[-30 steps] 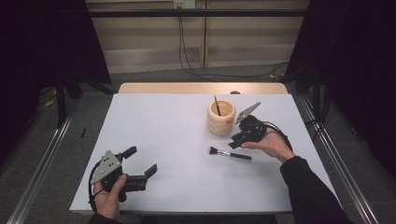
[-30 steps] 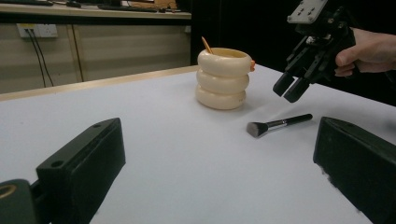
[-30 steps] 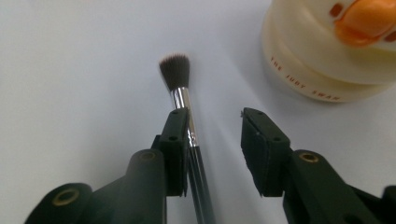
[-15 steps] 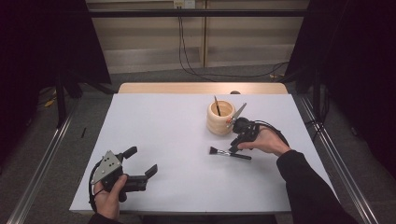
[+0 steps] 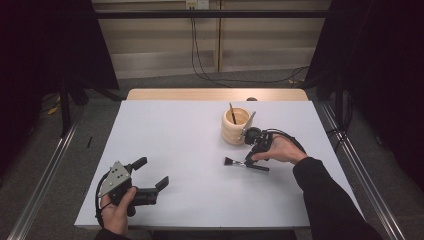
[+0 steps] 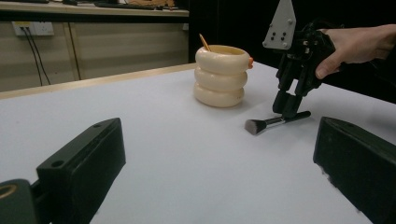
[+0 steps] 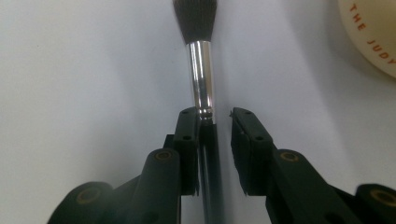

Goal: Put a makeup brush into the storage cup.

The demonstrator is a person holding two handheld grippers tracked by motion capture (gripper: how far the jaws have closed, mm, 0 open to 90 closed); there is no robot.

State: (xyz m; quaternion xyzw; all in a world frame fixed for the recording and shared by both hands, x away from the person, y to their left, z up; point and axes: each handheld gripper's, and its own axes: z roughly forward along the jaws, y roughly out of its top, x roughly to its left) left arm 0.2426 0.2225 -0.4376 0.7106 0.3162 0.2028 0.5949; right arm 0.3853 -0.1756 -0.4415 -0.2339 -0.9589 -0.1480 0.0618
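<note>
While the right gripper (image 7: 215, 122) has been closing its jaws around the black-handled silver-collared makeup brush (image 5: 245, 164) at the frame's centre-right, one pad (image 7: 187, 140) touches, the other not; centre it first. Left gripper (image 5: 150, 175) stays apart.

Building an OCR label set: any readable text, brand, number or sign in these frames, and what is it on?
"THE JUDY": orange capitals along the curved side of the cream holder, cut off at the frame edge in the right gripper view, so the wording may run on.
Makeup brush: no print visible on its ferrule or handle.
Wall sockets: no readable marking.
</note>
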